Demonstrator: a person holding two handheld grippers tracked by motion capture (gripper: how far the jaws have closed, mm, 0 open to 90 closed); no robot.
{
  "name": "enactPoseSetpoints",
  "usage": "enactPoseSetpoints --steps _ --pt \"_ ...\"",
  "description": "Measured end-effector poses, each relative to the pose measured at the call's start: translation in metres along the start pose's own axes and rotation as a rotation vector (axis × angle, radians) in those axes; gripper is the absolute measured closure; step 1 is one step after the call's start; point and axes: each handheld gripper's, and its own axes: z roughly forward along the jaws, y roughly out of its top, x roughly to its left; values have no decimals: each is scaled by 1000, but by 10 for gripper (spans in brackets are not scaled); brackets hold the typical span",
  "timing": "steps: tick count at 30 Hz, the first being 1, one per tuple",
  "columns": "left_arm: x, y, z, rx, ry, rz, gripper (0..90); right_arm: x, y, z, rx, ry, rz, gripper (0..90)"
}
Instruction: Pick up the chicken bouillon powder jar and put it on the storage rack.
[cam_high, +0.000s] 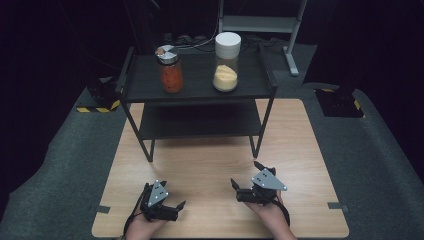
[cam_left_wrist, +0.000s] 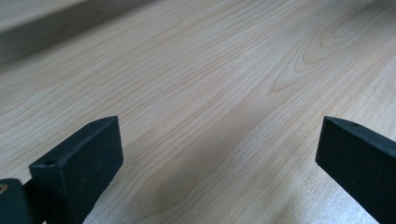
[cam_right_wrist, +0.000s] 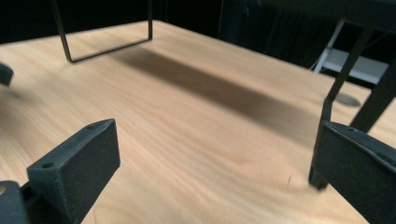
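Two jars stand on top of a black two-level shelf (cam_high: 195, 90) at the back of the wooden table (cam_high: 210, 160). One jar (cam_high: 171, 71) has a metal lid and red contents. The other jar (cam_high: 226, 62) has a white lid and yellow contents. My left gripper (cam_high: 166, 196) rests near the table's front edge, its jaws wide apart over bare wood (cam_left_wrist: 219, 140). My right gripper (cam_high: 245, 174) sits a little farther in and points toward the shelf, open with nothing between its jaws (cam_right_wrist: 215, 154). Both grippers are well short of the jars.
The shelf's lower level (cam_high: 200, 122) holds nothing. Its thin black legs (cam_right_wrist: 329, 102) rise just ahead of my right gripper. Grey carpet (cam_high: 380, 150) surrounds the table, and a grey metal stand (cam_high: 292, 45) is behind the shelf.
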Motion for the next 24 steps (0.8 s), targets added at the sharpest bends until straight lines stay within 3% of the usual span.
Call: enactPoseSetpoints --steps 11,14,20,24 --pt "0 0 0 0 3 -4 11 0 -27 -3 58 5 -12 0" --pt "-3 -1 -1 -5 11 17 11 0 -27 -5 60 6 -37 0" --pt "-6 -1 -1 -7 17 34 11 -2 -26 -5 77 1 -35 0" --pt "-6 -5 -3 -30 19 26 12 1 -26 -7 82 -13 -54 0"
